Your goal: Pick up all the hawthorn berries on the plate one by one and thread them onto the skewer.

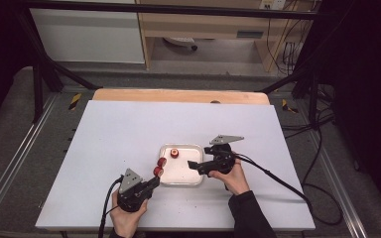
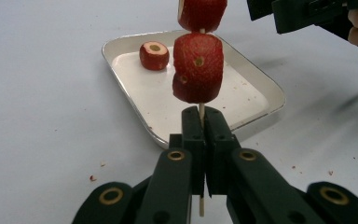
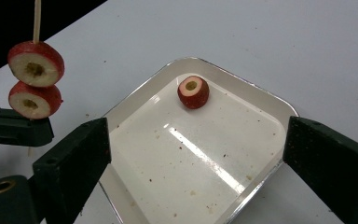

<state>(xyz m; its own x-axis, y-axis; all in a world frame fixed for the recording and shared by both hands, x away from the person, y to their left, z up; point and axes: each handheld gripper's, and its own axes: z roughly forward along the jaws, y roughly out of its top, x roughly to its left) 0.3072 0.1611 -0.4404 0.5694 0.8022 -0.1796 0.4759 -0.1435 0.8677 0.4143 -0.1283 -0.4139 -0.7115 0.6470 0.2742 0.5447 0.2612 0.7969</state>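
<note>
L gripper [image 2: 204, 122] clamps skewer [image 2: 201, 109] w/ 2 red fruit pieces [image 2: 198, 73] upright at tray's [image 1: 197, 171] 8 o'clock so more can go on, R gripper [image 3: 193, 156] jaws wide, empty, over tray, last piece [image 3: 193, 92] at 12 o'clock

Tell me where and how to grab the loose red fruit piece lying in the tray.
Grip the fruit piece across its rounded red skin, coming down from above with the open right hand-held gripper. It lies alone in the tray, clear of the walls, and its cored hole should stay free for the skewer.
</note>
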